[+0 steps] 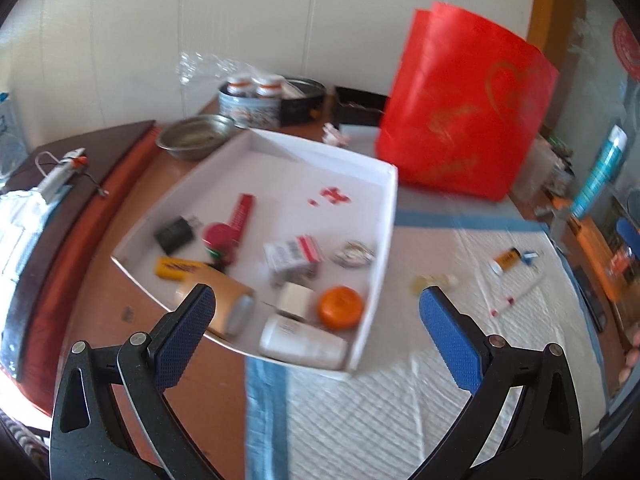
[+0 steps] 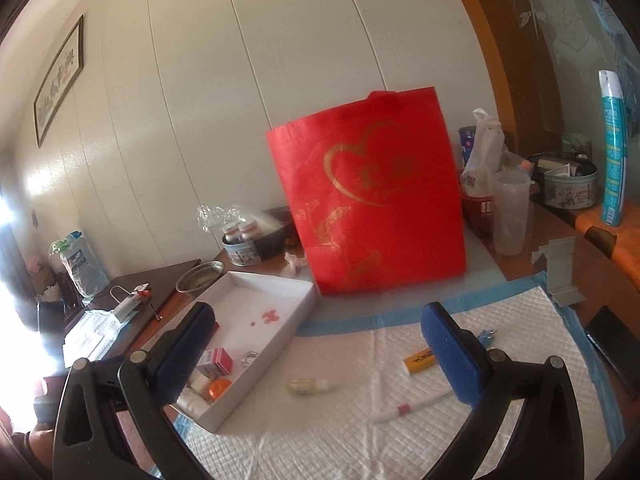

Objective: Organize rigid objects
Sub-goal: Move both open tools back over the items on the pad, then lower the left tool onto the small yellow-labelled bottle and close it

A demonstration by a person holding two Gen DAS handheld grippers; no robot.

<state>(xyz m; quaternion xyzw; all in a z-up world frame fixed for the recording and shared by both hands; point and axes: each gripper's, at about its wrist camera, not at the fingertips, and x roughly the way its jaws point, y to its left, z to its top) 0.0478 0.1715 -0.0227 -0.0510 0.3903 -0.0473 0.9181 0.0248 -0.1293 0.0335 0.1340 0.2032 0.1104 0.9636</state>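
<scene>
Both your jaws stand open, empty. Ahead of the right gripper, the small pale plastic vial looks light, rigid, slippery; grip mid-body.

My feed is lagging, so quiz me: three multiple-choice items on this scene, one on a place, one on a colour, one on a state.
1. Where does the orange round tin lie?
A. inside the white box
B. on the quilted pad
C. in the metal bowl

2. What colour is the standing bag?
A. blue
B. red
C. green

3. How is the right gripper?
A. shut on a pen
B. shut on nothing
C. open and empty

Answers: 1 A, it sits near the box's front corner; 2 B, red with a gold heart; 3 C, its pads stand wide apart with nothing between.
</scene>
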